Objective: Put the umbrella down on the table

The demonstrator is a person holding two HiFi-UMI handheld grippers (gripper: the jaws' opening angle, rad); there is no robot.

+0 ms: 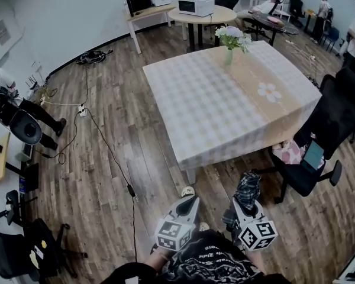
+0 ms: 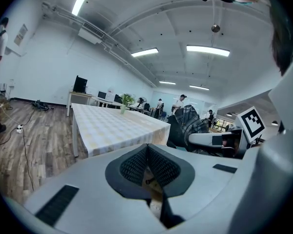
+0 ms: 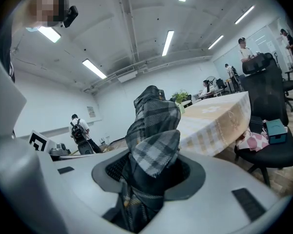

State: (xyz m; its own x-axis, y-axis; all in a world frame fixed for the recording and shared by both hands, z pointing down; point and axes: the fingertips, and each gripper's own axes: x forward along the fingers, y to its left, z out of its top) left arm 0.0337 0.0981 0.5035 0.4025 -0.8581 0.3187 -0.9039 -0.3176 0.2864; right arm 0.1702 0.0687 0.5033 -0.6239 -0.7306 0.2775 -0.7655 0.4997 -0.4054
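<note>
The right hand-held gripper [image 3: 149, 172] is clenched on the folded plaid umbrella [image 3: 154, 126], whose long axis is pointed forward along the jaws. The desk [image 1: 213, 111] is seen ahead, not yet under it. The left hand-held gripper [image 1: 187, 206], alongside, appears closed and empty.

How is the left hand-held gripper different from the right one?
The right hand-held gripper is clamped on a plaid umbrella; the left hand-held gripper holds nothing. The left one's jaws are closed together; the right one's are held apart by the umbrella. Both are white and face the table.
</note>
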